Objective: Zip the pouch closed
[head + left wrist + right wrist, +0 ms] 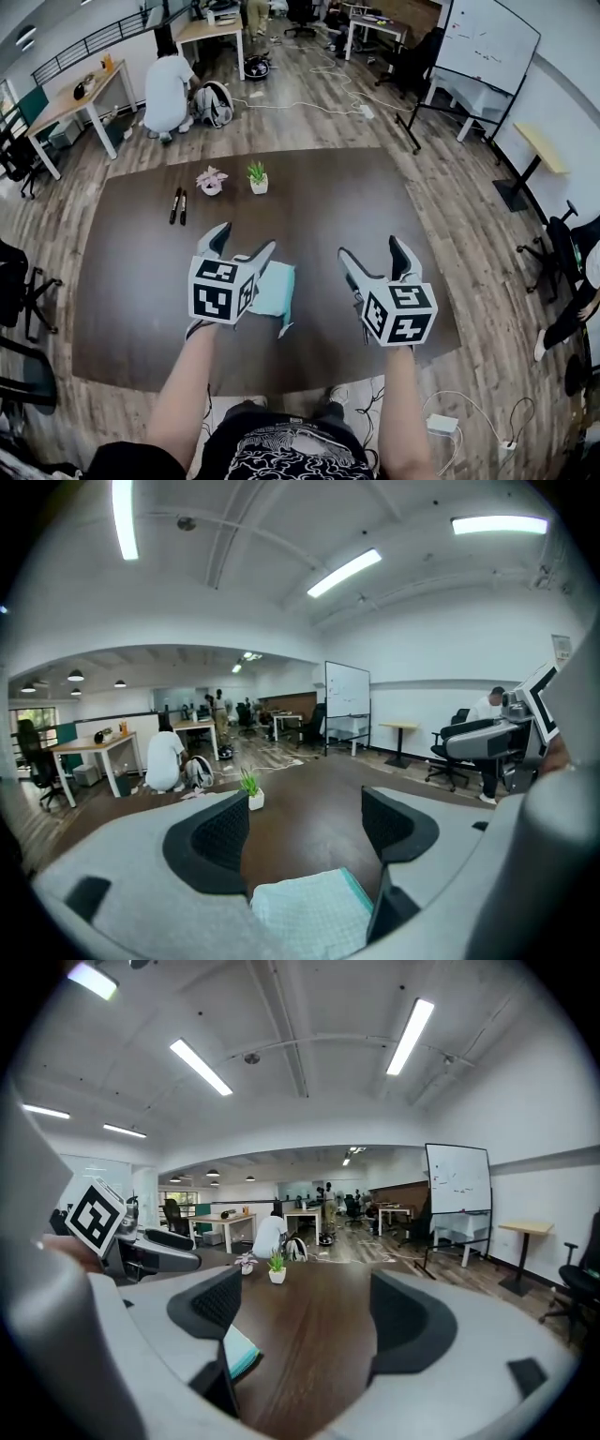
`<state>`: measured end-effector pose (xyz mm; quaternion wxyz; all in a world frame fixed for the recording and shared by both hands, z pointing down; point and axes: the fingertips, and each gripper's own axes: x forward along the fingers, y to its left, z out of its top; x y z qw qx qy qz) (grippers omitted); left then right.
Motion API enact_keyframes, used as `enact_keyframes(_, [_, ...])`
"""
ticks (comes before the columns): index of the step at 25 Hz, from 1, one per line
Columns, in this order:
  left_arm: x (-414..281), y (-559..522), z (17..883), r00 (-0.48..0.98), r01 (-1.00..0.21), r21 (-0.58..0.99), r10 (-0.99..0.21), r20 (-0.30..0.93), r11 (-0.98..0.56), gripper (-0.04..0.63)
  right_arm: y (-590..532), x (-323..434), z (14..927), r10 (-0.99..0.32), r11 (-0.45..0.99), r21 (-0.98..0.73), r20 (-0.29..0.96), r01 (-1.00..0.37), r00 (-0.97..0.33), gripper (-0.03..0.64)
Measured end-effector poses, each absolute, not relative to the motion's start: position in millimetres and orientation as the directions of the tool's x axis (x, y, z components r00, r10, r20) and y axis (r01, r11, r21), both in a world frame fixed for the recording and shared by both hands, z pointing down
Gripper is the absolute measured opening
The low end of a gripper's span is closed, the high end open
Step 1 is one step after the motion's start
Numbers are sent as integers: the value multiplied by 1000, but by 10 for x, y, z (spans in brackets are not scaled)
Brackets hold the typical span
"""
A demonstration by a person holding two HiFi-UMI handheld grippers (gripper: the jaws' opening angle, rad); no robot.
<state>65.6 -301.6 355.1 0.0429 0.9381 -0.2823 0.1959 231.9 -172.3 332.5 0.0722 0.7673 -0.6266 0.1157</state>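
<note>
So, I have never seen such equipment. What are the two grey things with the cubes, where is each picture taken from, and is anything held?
No robot here: a person holds hand tongs, the left tongs and the right tongs. The marker cubes are part of them. The head view comes from a camera on the person's head. The two gripper views come from cameras riding on each tool, looking along its jaws. On the dark table lie a light teal pouch, two pens, a pot of pink flowers and a pot with a green plant. Both pairs of jaws stand apart. The pouch lies under the left tongs, not gripped, so nothing is held.
</note>
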Motion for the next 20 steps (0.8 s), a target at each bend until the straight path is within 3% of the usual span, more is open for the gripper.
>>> enact_keyframes(20, [536, -2701, 3426, 570, -779, -47, -736, 365, -626, 344, -2052, 2459, 3297, -953, 145, -24, 266, -989, -146, 420])
